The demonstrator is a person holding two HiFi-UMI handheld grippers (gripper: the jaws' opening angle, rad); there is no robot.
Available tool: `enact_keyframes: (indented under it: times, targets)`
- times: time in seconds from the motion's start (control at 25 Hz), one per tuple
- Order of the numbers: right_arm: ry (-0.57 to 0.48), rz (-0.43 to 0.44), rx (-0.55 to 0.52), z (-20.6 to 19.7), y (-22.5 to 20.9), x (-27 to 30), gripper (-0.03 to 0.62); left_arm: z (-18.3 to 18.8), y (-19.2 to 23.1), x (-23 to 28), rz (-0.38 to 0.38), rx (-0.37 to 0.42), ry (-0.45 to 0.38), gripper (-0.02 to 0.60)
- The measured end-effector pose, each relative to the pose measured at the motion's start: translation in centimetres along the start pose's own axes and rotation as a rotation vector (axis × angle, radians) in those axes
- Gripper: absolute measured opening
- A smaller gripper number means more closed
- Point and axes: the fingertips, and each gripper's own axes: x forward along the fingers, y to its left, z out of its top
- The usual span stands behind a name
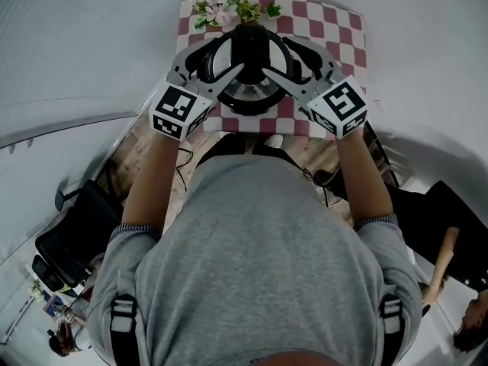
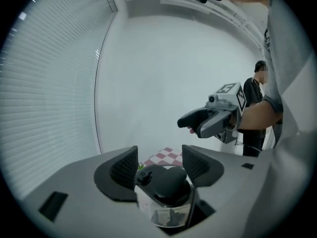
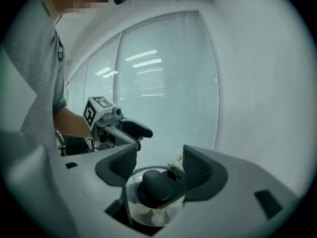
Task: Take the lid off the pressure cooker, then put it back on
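Head view: the lid (image 1: 244, 90) is held up above the checked cloth (image 1: 335, 21), caught between the 2 grippers. It is clamped from its left by the left gripper (image 1: 217, 63) and from its right by the right gripper (image 1: 293, 59). In each gripper view the lid (image 2: 166, 202) (image 3: 151, 207) is seen wedged low between widely spread jaws, its black knob (image 2: 171, 182) uppermost. Flowers (image 1: 225, 2) are laid at the cloth's far edge.
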Motion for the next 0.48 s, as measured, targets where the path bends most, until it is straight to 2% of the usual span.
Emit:
enact_keyframes:
  times: [0.16, 0.28, 0.36, 0.48]
  targets:
    - [-0.085, -0.035, 0.008, 1.1, 1.6, -1.7, 0.290, 1.9, -2.0, -1.1, -0.005, 0.011, -0.082, 0.285]
    - [-0.133, -0.073, 0.008, 1.7, 2.3, -2.9, 0.250, 2.6, -2.8, -1.9, 0.024, -0.026, -0.155, 0.226]
    - [-0.158, -0.095, 0.014, 2.0, 2.6, -3.7, 0.216, 2.7, -3.5, -2.2, 0.020, -0.055, -0.174, 0.217]
    - [-0.158, -0.108, 0.016, 1.6, 3.2, -4.2, 0.170, 2.7, -4.2, -2.6, 0.018, -0.043, -0.182, 0.205]
